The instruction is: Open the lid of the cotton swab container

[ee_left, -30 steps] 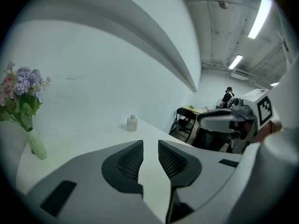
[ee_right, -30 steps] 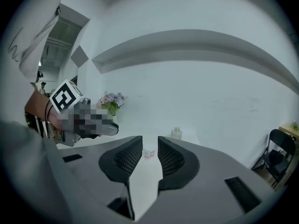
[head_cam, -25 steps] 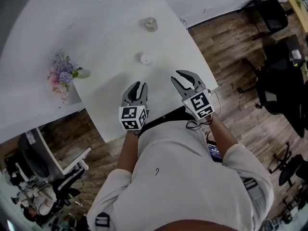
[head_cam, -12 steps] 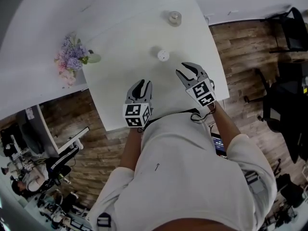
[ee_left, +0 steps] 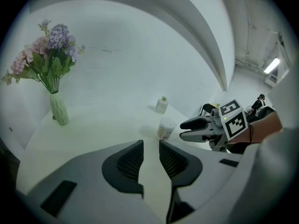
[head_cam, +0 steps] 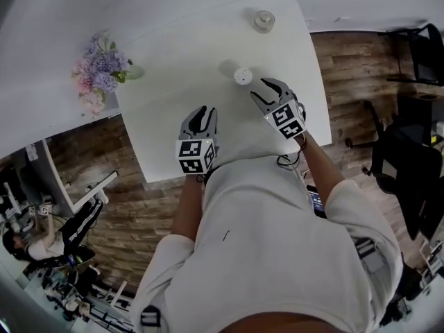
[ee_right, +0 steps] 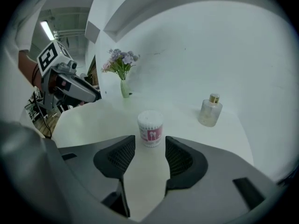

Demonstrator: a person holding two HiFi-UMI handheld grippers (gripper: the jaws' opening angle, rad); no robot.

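Observation:
The cotton swab container (head_cam: 243,75) is a small clear tub with a white lid and a pink label (ee_right: 150,128), upright on the white table (head_cam: 173,151). It also appears in the left gripper view (ee_left: 165,128). My right gripper (head_cam: 262,89) sits just short of it; its jaws (ee_right: 149,149) are opening, with the tub just ahead of the tips and nothing pressed between the pads. My left gripper (head_cam: 202,111) hovers over the near part of the table, well left of the tub, its jaws (ee_left: 150,143) slightly apart and empty.
A small glass bottle with a gold cap (head_cam: 263,21) stands behind the container near the table's far right corner (ee_right: 209,111). A vase of purple and pink flowers (head_cam: 97,75) stands at the table's left edge (ee_left: 53,78). Wood floor and office chairs lie to the right.
My right gripper has moved forward to the container and its jaws have spread wider. The left gripper has barely moved. The head view has shifted, so the table sits higher in the picture.

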